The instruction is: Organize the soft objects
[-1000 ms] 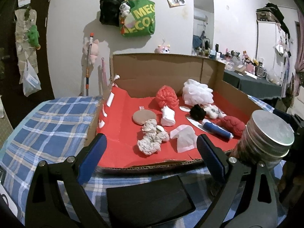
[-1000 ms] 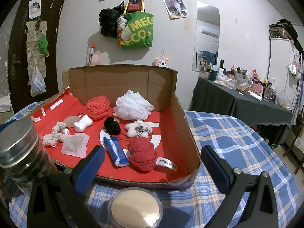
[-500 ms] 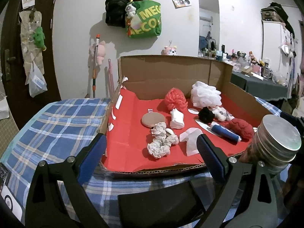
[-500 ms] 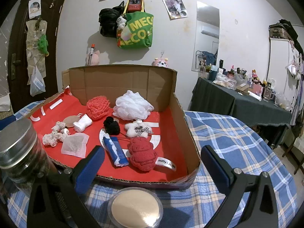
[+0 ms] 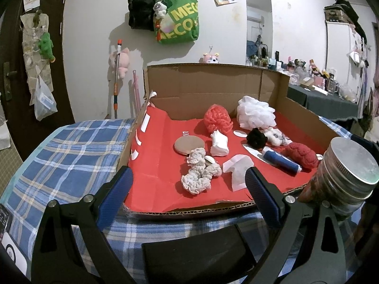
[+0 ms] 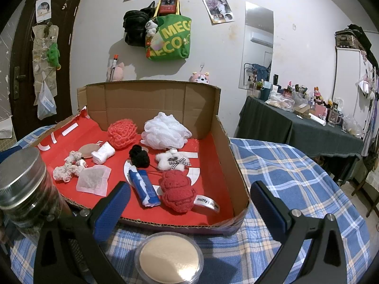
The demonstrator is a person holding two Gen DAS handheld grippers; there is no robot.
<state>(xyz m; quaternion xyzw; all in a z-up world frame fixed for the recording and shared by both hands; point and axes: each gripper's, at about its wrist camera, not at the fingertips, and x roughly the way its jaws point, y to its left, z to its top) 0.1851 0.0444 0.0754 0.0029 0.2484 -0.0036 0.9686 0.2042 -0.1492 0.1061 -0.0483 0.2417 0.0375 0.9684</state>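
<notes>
An open cardboard box (image 5: 213,87) (image 6: 151,99) with a red floor holds several soft things: a coral mesh ball (image 5: 217,118) (image 6: 122,133), a white mesh puff (image 5: 255,112) (image 6: 165,131), a black pom (image 6: 139,157), a white plush with a bow (image 6: 171,161), a dark red knitted toy (image 5: 302,155) (image 6: 176,190), a blue-white roll (image 6: 144,187), a cream scrunchie (image 5: 200,172) (image 6: 67,168) and a white pouch (image 6: 93,179). My left gripper (image 5: 188,201) is open and empty before the box's near edge. My right gripper (image 6: 189,206) is open and empty at the box's near right corner.
A glass jar with a metal lid (image 5: 348,177) (image 6: 22,189) stands between the grippers. A round clear tub with a beige lid (image 6: 169,258) sits under the right gripper. A black flat object (image 5: 196,258) lies under the left gripper. Blue plaid cloth (image 6: 296,177) covers the table.
The left wrist view has shifted left and slightly closer to the box, so the box sits further right in it. The right gripper has stayed still. Both stay open.
</notes>
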